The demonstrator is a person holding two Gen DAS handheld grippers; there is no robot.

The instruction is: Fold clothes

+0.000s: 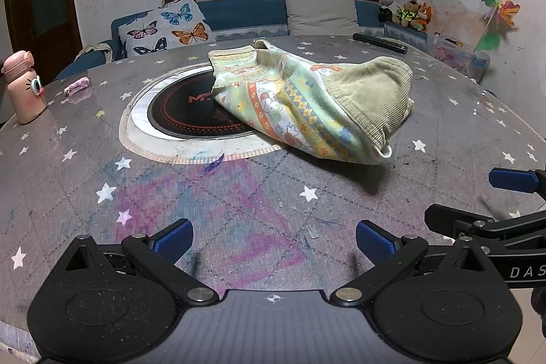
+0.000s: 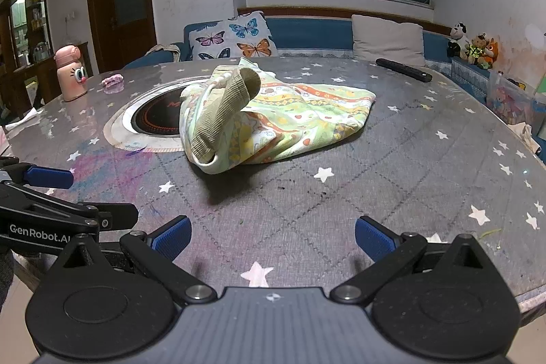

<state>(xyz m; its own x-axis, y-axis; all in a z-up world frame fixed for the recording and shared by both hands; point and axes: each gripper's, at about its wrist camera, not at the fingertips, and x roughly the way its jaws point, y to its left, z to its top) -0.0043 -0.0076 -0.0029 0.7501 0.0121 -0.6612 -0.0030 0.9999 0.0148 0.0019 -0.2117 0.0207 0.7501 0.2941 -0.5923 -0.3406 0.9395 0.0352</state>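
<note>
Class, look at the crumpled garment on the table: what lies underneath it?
The garment partly covers the round black cooktop and its pale ring, resting also on the starred tablecloth. Anything else beneath the fabric is hidden.

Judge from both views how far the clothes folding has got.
Done: nothing; the garment lies crumpled on the table, partly over the cooktop. In hand: nothing; the left claw and right claw are open and short of it. Left: spread it flat, then fold.
</note>
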